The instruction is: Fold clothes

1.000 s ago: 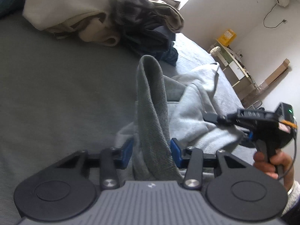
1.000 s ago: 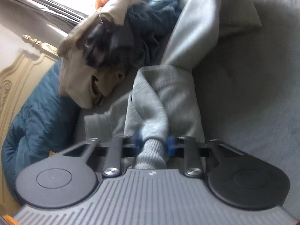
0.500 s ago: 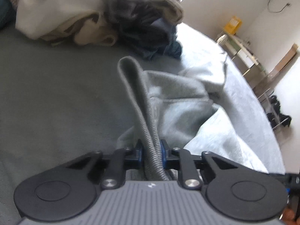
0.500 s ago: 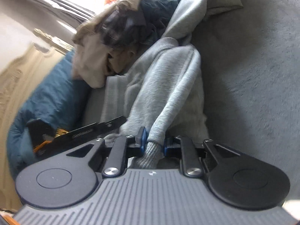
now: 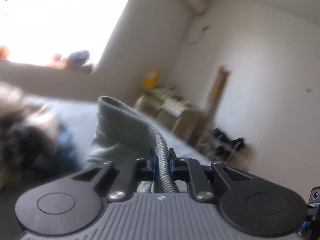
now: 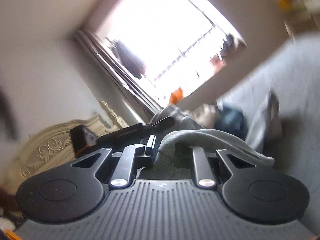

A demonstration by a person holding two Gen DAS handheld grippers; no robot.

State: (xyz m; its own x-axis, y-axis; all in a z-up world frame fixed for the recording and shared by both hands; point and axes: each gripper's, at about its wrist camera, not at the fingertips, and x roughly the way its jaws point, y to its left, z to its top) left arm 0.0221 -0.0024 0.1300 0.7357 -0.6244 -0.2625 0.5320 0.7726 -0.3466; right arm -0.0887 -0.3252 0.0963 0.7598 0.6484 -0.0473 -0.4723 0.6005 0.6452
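We saw our left gripper (image 5: pixel 161 161) closed tightly on the ribbed hem of a grey knitted sweatshirt (image 5: pixel 124 128). The ribbed edge passed between the two blue pads (image 5: pixel 152 163) and rose in a curve, so the cloth stood above the fingers and hung down to the left. Behind it lay a pale grey bed cover (image 5: pixel 76 112), and at the left a blurred heap of dark and beige clothes (image 5: pixel 26 128). Above was a very bright window (image 5: pixel 60 20) with small objects on its sill. Near the white wall (image 5: pixel 260 80) stood a low wooden shelf with papers (image 5: pixel 170 108), a yellow box (image 5: pixel 151 78) and a brown board (image 5: pixel 217 92) leaning upright.
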